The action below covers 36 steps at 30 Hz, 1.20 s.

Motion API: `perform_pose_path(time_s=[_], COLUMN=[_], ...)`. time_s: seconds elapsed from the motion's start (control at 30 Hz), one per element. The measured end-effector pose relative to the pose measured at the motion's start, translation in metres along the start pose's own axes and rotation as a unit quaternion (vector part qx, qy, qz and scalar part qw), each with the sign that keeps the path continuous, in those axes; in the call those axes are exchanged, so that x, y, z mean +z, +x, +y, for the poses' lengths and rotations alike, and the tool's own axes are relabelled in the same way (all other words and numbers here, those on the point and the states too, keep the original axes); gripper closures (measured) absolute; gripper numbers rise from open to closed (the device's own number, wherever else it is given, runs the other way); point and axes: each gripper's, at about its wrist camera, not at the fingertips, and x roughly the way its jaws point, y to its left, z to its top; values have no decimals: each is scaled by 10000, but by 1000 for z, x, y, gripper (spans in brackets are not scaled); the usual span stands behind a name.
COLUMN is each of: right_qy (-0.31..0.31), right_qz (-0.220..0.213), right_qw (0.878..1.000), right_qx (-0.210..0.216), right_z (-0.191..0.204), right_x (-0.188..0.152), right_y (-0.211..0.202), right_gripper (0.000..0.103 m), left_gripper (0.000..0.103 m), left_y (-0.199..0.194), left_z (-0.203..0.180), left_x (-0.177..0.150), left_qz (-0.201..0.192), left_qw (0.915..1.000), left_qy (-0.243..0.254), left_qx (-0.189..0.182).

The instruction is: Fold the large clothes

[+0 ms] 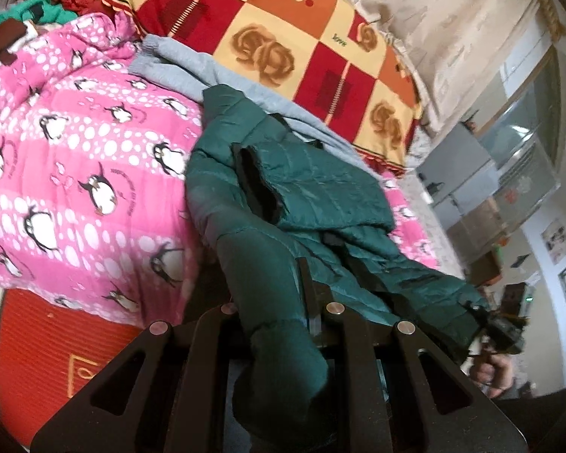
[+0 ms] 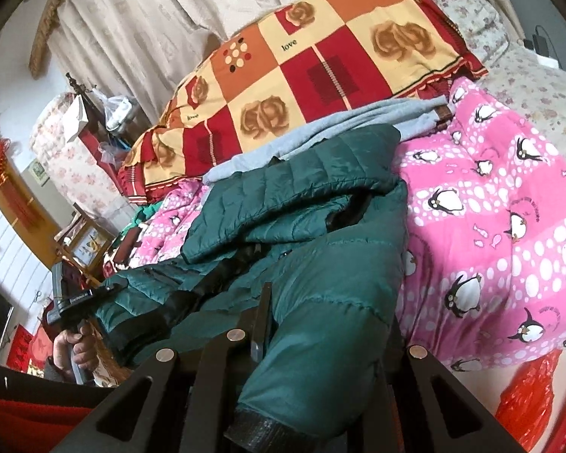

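Observation:
A dark green quilted puffer jacket (image 1: 313, 188) lies crumpled on a pink penguin quilt (image 1: 75, 173); it also shows in the right wrist view (image 2: 283, 226). My left gripper (image 1: 283, 302) is shut on one green sleeve, which hangs down over the gripper body. My right gripper (image 2: 283, 321) is shut on the other sleeve, whose black cuff (image 2: 268, 426) hangs near the camera. The right gripper also shows at the far right of the left wrist view (image 1: 505, 324). The left one shows at the far left of the right wrist view (image 2: 75, 298).
A grey garment (image 1: 215, 71) lies under the jacket. A red, orange and cream patchwork blanket (image 1: 302, 37) is piled behind, with beige curtains (image 2: 151, 19) beyond. A red mat (image 1: 56, 347) lies on the floor. Shelves and furniture (image 1: 490, 188) stand alongside the bed.

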Motion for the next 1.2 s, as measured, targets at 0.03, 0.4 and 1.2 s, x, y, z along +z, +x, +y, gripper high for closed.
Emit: perform_pose_path(time_s=[0.03, 0.4, 1.2], right_qy=[-23, -63, -201], right_qz=[8, -293, -209], right_qw=[10000, 9994, 9957], right_qx=[-26, -193, -885], right_z=[2, -1, -3], right_x=[1, 12, 17], right_y=[1, 7, 44], right_gripper=[89, 89, 89], left_gripper=[91, 89, 88], left_y=[1, 8, 66], left_z=[-3, 13, -21], left_x=[0, 1, -3], left_qz=[-39, -487, -143], left_qw=[9999, 9983, 9780], left_qy=[87, -150, 634], left_qx=[64, -270, 1981])
